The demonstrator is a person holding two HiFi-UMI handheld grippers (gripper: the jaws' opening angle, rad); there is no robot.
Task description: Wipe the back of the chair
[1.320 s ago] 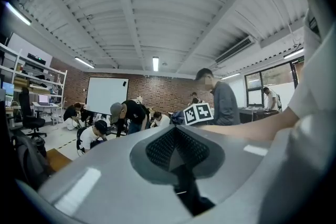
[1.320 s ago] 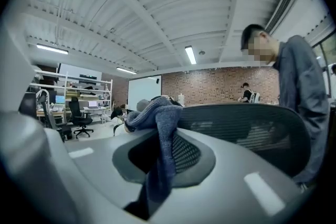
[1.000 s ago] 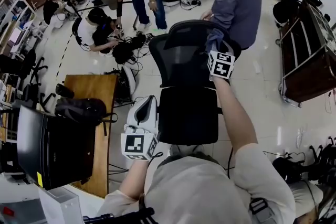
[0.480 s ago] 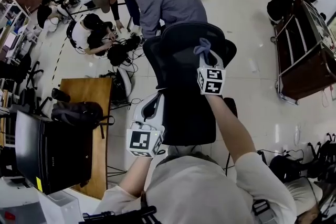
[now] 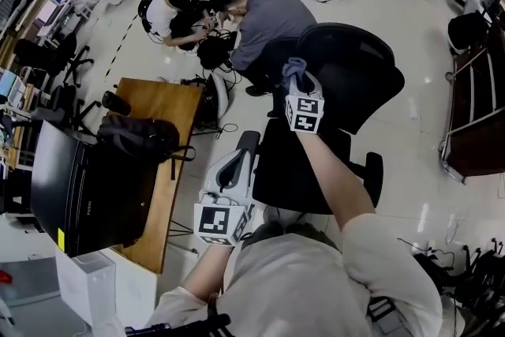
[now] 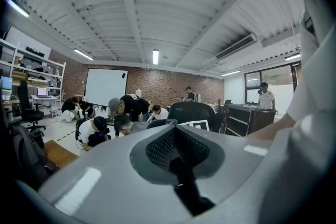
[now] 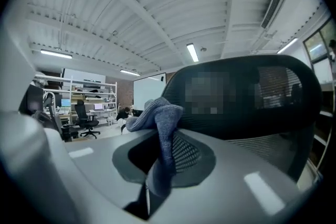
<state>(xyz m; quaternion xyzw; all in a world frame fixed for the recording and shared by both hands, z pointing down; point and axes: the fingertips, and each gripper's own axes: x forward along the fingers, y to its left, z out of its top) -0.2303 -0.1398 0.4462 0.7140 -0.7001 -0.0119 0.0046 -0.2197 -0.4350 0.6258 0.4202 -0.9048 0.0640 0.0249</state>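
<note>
A black mesh office chair stands before me, its back [image 5: 351, 71] tilted to the right and its seat [image 5: 304, 166] below. My right gripper [image 5: 297, 81] is at the left edge of the chair's back, shut on a grey-blue cloth [image 5: 293, 68]. In the right gripper view the cloth [image 7: 157, 118] hangs out of the jaws, just in front of the mesh back [image 7: 247, 99]. My left gripper [image 5: 234, 166] hangs lower, beside the chair's left armrest [image 5: 247, 142], shut with nothing in it. From the left gripper view the chair's back [image 6: 193, 112] shows far ahead.
A wooden desk [image 5: 162, 110] with a black backpack [image 5: 140, 140] and a dark monitor [image 5: 83, 197] stands at my left. Several people [image 5: 264, 12] crouch on the floor just behind the chair. A dark cabinet [image 5: 477, 118] stands at the right.
The chair's back has swung round to the right. My right gripper with the cloth has slid from its right part to its left edge. The person in grey has bent down.
</note>
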